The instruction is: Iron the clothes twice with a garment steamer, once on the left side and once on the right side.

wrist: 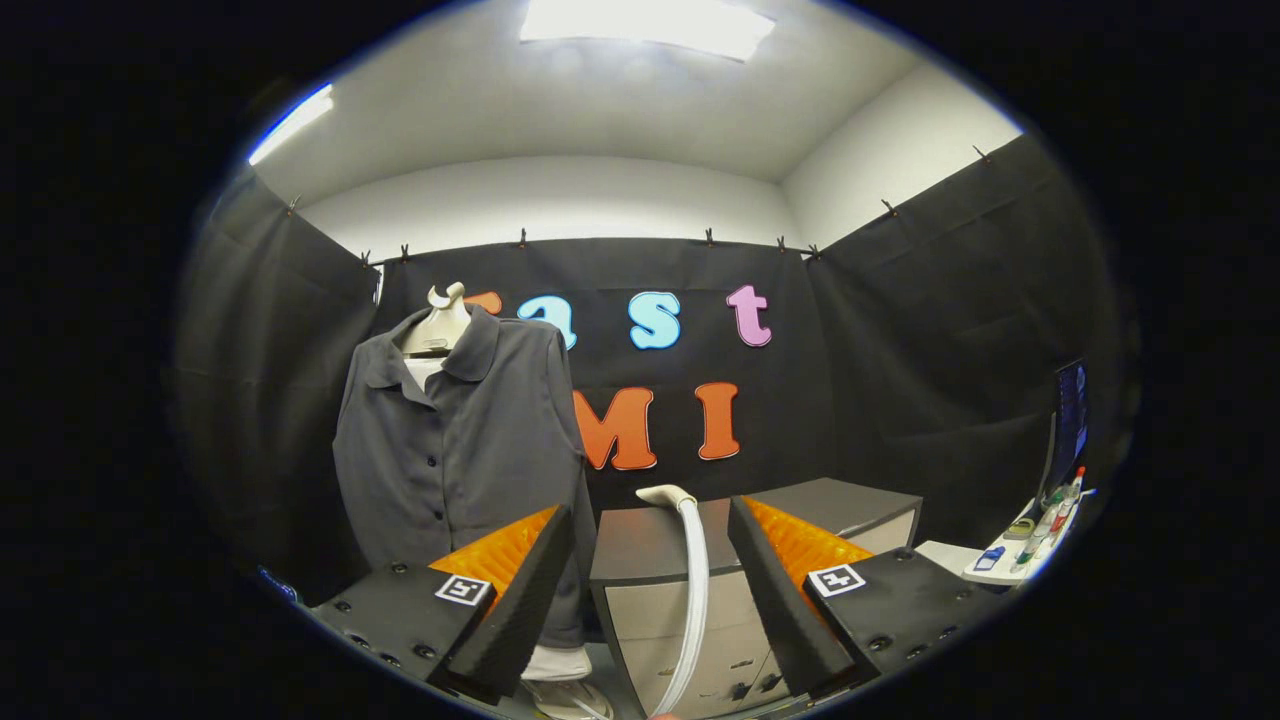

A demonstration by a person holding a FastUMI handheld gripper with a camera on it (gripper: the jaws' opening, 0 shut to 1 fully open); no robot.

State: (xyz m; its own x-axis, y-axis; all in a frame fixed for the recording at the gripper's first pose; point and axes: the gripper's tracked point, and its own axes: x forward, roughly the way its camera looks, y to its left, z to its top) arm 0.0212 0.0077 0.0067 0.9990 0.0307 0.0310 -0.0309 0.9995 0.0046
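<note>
Hanging on a pale mannequin bust (pixel 440 322) beyond the left finger, a dark grey shirt (pixel 462 440) is facing forward, its collar open and its buttons running down the front. The gripper (pixel 650 560) is standing with its jaws spread wide, holding nothing. Between the fingers a white steamer hose (pixel 694 590) is rising up the front of a grey cabinet (pixel 650 600) and ending in a pale steamer head (pixel 668 494) resting at the cabinet's top front edge, well right of the shirt. Beyond the right finger, a white desk (pixel 950 556) is carrying bottles (pixel 1058 505) and small items near a monitor (pixel 1070 415).
</note>
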